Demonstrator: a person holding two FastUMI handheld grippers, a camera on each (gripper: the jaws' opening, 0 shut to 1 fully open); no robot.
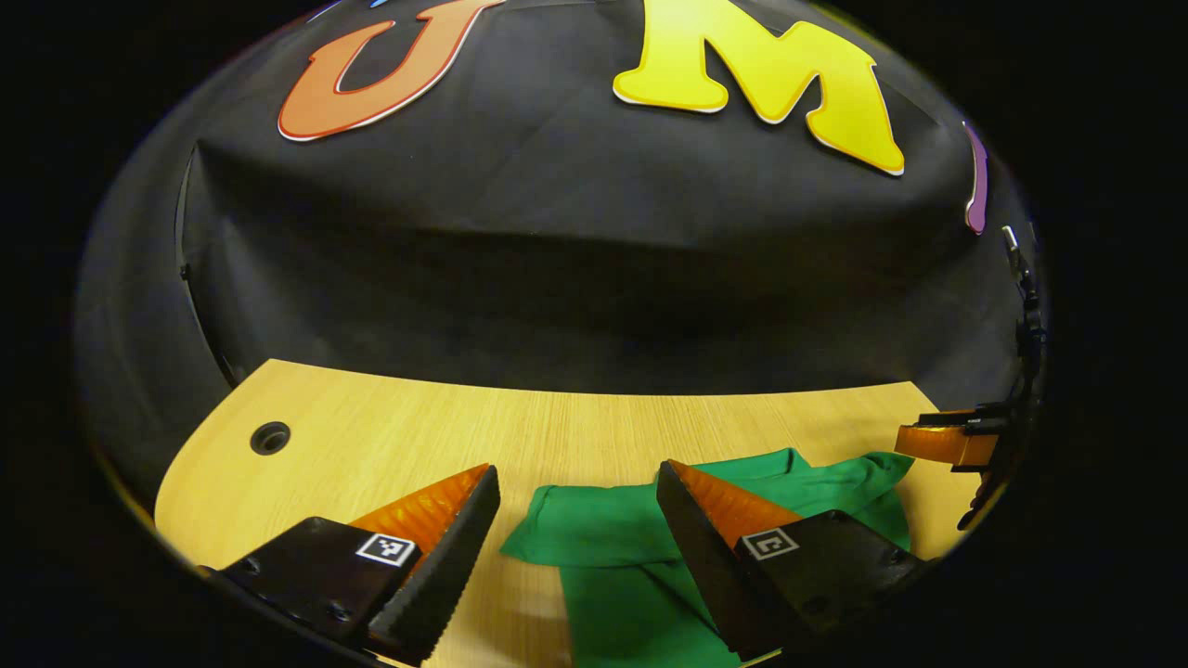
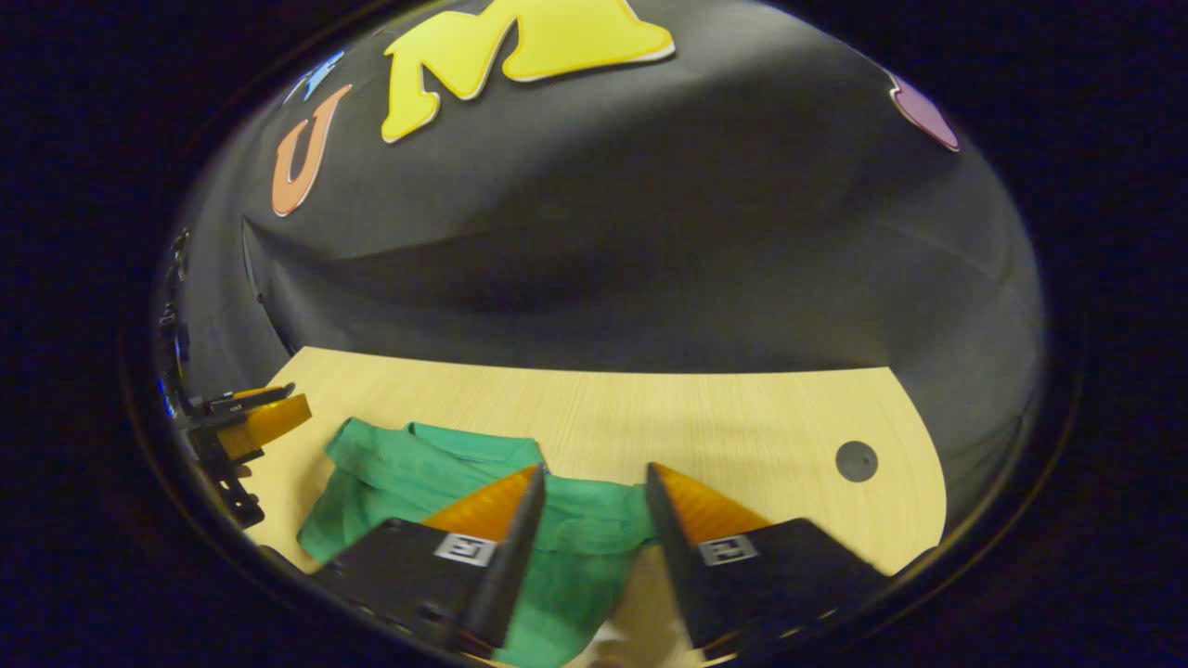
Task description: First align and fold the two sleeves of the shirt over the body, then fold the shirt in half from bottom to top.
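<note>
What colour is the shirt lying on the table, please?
Plain green. The shirt shows best in the left gripper view, on the light wooden table.

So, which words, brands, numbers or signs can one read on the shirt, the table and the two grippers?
Green cloth shirt: no print or label can be seen.
Light wooden table: no text.
Left gripper: square black-and-white code markers, one on each of its jaws; these are patterns, not words.
Right gripper: similar square markers, slightly blurred; no words.
So there is no readable text on any of them.
</note>
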